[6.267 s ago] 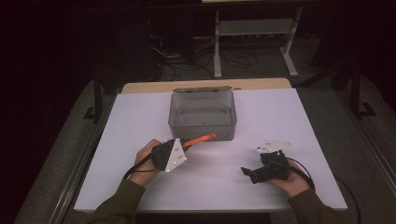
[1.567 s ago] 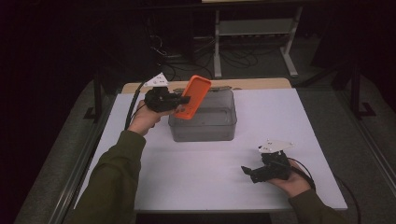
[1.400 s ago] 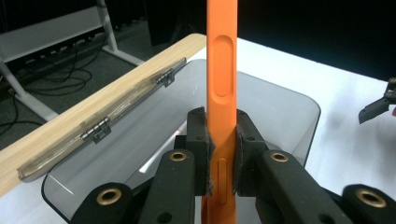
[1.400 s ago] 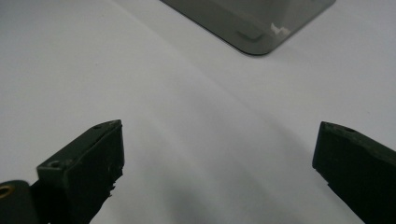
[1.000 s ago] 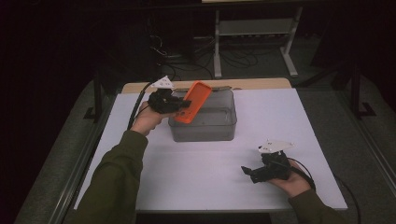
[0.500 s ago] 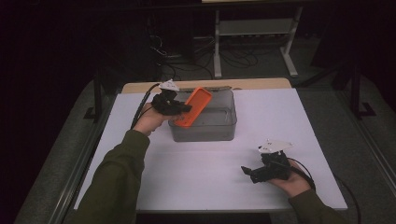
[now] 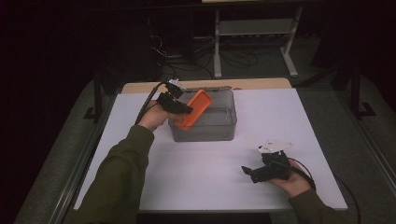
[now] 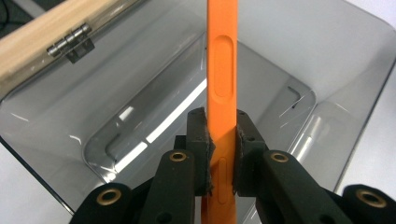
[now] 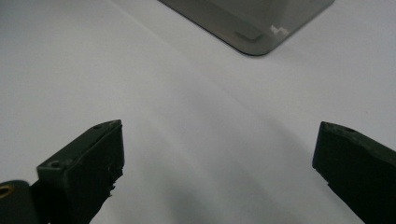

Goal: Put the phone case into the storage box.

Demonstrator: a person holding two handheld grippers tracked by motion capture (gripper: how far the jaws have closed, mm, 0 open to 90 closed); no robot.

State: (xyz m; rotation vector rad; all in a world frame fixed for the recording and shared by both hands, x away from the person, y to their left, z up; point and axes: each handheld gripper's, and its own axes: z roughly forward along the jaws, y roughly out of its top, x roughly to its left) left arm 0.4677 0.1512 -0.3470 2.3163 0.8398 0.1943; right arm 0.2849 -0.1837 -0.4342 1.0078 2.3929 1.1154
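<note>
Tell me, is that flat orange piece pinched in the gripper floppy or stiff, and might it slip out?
Probably stiff: the orange piece juts out straight past the left gripper above the clear bin without sagging. It looks thin and likely light. Its smooth sides could slide, but the pads squeeze both faces, so a slip seems unlikely.

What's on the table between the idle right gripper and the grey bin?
Nothing: in the high view, bare white table separates the right gripper from the bin; the right gripper view agrees.

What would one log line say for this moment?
left gripper: shut on orange case | case: tilted over grey bin | right gripper: open, above table
</note>
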